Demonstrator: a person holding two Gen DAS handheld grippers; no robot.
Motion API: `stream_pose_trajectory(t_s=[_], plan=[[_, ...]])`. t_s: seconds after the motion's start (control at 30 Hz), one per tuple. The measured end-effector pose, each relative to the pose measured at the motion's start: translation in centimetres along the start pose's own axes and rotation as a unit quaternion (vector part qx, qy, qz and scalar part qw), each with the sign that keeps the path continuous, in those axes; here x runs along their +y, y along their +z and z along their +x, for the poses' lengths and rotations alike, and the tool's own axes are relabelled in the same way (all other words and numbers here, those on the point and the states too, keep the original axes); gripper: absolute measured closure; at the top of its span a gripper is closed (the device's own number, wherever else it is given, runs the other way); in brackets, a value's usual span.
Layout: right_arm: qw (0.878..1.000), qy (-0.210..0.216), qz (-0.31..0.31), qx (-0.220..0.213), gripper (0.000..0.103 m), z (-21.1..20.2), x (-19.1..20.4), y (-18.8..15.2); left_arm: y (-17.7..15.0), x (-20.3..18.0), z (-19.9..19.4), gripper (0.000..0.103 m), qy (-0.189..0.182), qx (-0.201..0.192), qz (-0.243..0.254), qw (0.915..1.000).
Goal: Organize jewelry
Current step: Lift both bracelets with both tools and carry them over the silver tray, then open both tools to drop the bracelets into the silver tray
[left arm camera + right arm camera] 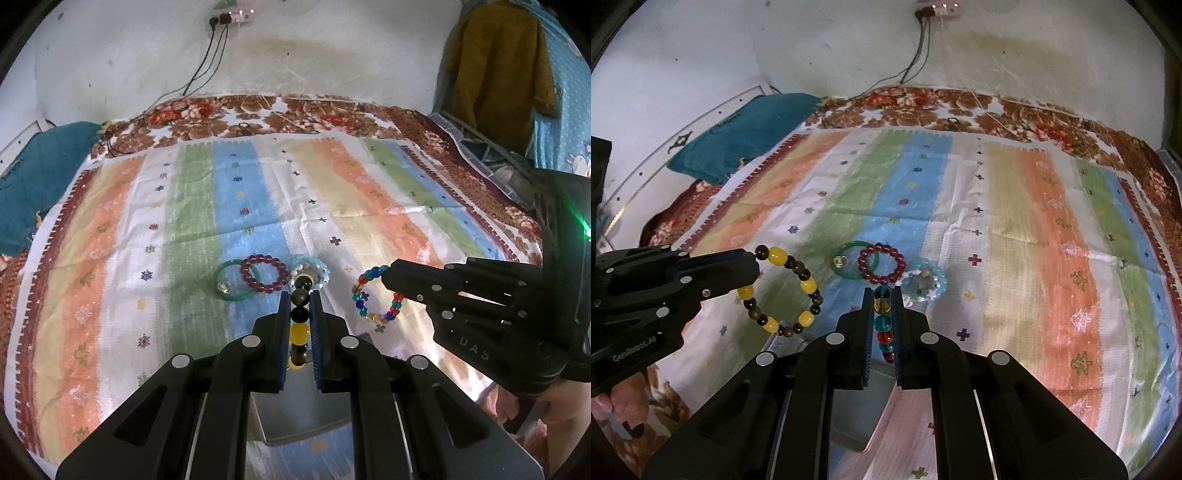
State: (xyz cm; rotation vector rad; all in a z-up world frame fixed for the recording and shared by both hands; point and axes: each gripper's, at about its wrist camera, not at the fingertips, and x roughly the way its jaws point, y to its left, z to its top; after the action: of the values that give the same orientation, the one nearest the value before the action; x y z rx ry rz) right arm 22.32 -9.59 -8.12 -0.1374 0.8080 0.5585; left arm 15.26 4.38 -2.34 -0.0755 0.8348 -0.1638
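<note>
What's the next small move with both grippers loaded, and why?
Probably carry both bracelets toward the grey tray just below the grippers. The left gripper is shut on the yellow-and-brown bracelet, the right gripper on the multicolour bracelet, both lifted off the striped cloth.

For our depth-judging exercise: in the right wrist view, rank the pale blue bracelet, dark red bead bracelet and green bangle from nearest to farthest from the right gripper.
1. Pale blue bracelet, just right of the right gripper tips.
2. Dark red bead bracelet, just beyond, slightly left.
3. Green bangle, farthest left, overlapped by the red one.
</note>
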Motion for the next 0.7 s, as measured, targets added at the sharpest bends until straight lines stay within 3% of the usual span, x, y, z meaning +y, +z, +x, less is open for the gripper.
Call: stream_pose_trajectory(t_s=[0.7], plan=[[1.0,0.025,-0.009,0.007,0.093,-2.0,1.3,-3.1,-2.7,-0.7,-2.1,0.093,-0.02,-0.003,0.009,0.9997]])
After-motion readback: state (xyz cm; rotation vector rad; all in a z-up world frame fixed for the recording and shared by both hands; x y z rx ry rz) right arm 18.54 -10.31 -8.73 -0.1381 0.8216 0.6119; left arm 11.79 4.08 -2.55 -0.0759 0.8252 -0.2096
